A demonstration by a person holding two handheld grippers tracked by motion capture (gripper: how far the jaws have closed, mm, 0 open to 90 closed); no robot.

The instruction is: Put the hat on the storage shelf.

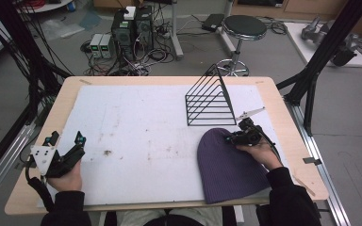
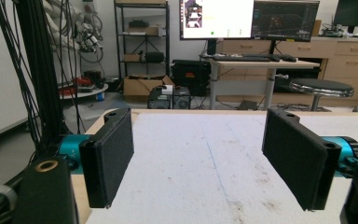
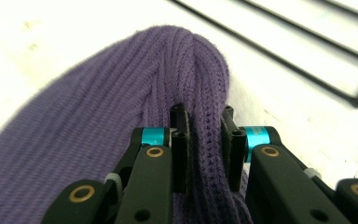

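My right tongs point(image 3: 205, 140) are clamped on a fold of the purple hat point(image 1: 228, 165), near its crown. The hat lies flat at the tabletop's point(image 1: 273, 89) right front, just before the wire rack point(image 1: 209, 101). My left tongs point(image 2: 200, 158) gape wide, holding nothing, over the left edge.

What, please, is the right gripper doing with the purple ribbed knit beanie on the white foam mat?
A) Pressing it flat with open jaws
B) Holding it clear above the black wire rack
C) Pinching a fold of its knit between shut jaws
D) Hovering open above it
C: in the right gripper view the right gripper has its jaws shut on a raised fold of the purple ribbed knit beanie, which lies on the white foam mat.
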